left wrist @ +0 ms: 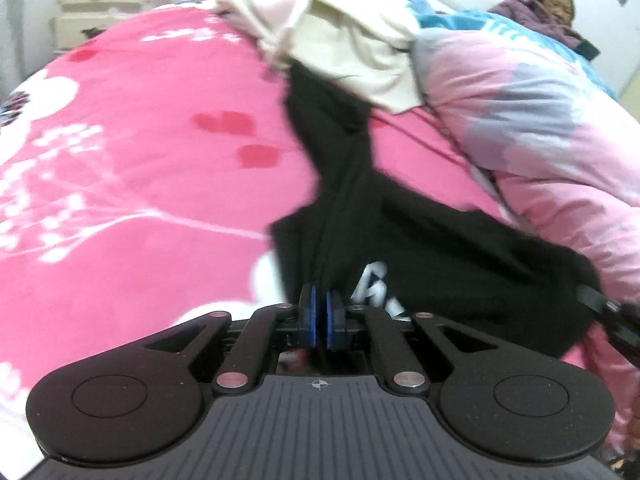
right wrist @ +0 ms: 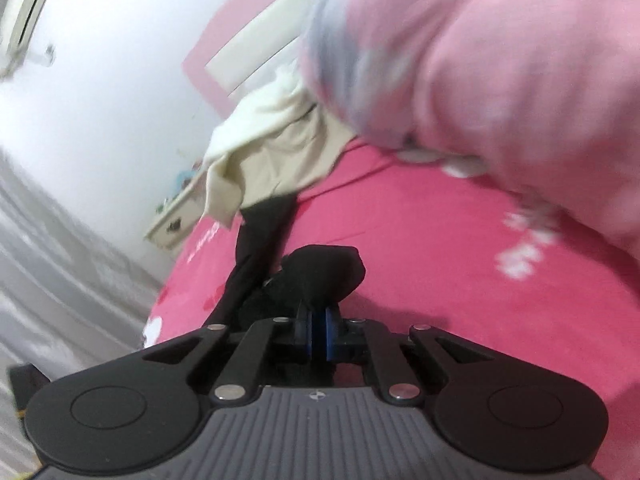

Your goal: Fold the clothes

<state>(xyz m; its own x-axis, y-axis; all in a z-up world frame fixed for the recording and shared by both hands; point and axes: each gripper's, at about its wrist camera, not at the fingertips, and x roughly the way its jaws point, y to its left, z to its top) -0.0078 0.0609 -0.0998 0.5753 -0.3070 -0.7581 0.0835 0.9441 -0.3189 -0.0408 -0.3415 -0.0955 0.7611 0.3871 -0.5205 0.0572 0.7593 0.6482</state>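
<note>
While both views are motion-blurred, layout still readable. Pink bed sheet with white floral print and red hearts fills most of left wrist view, same sheet across centre and lower right of right wrist view. Pale pink quilt bunched along right side of left view; same quilt looming in upper right of right view. Cream garment heaped at upper centre of left view, overlapping far end of black garment; also seen at centre left of right view. Black garment stretched from under cream heap down to bottom centre of left view, white lettering visible near the blue pads; in right view bunched at centre, with a strip running up toward cream heap. Cream drawer unit at upper left of left view. Person lying at upper right, under purple and blue bedding.

Left hand-held gripper at bottom centre: blue pads nearly together, clamped on a fold of black garment. Right hand-held gripper at bottom centre of its view: pads pinched on bunched black cloth. Part of right hand-held gripper also visible at right edge of left view, at far corner of black garment.
</note>
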